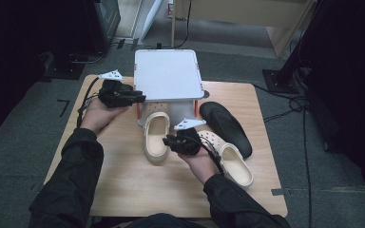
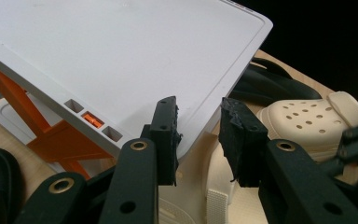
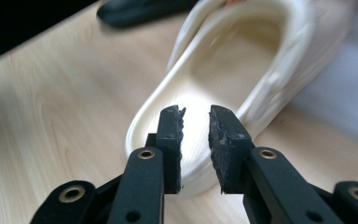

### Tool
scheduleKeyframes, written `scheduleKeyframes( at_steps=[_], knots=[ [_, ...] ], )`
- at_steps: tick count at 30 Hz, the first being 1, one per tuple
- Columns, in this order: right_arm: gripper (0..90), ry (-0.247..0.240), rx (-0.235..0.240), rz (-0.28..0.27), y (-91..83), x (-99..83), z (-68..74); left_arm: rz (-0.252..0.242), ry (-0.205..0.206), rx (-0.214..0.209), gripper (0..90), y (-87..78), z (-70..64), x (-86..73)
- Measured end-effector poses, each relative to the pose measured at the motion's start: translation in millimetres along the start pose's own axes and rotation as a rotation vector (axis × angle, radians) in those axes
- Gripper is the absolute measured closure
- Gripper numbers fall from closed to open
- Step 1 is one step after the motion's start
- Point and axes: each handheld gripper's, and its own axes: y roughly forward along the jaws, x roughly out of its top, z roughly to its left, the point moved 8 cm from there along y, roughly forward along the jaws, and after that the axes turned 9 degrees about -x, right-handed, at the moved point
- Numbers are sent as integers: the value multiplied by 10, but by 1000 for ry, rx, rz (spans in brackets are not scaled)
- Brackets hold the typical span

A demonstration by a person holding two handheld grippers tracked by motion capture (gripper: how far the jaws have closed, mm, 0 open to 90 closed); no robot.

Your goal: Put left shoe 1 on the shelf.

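Shoes lie across the middle of a wooden table (image 1: 123,185) in the high view: one cream clog (image 1: 155,137) with its toe tucked under a white rack (image 1: 168,73) at the far edge, a second cream clog (image 1: 233,164) toward the right edge, and a black shoe (image 1: 225,127) just beyond it. The left gripper (image 1: 140,98) hovers near the rack's left corner; the right gripper (image 1: 168,141) sits at the first clog's right rim.

From the left gripper view, the left gripper (image 2: 198,135) has its jaws apart with nothing between them — the rack's sloped white top (image 2: 121,56) and orange leg (image 2: 23,107) lie beyond, with a cream clog (image 2: 307,123) and the black shoe (image 2: 270,86) to the right.

From the right gripper view, the right gripper (image 3: 196,144) stands released, jaws parted over the heel end of the cream clog (image 3: 223,70) — whether they touch it I cannot tell.
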Motion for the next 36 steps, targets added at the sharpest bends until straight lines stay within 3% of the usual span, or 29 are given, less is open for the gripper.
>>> scheduleKeyframes(
  at_steps=[6, 9, 15, 19, 28, 36],
  knots=[
    [756, -26, 36, 21, 13, -197, 169, -2, -7, -7, 684, -3, 7, -1],
    [750, -35, 56, 7, 3, -271, 236, -3, -5, -8, 684, -2, 8, -1],
    [766, -57, 95, 60, 91, -458, 438, -4, -8, -6, 684, -3, 8, -2],
    [766, -62, 104, 100, 196, -554, 501, -4, -8, -7, 693, -4, 12, -3],
    [781, -107, 76, 81, 285, -487, 474, -4, -6, -4, 693, -2, 8, -3],
    [754, -96, 32, 46, 326, -317, 331, -5, -5, -5, 693, -1, 8, -3]
  ],
)
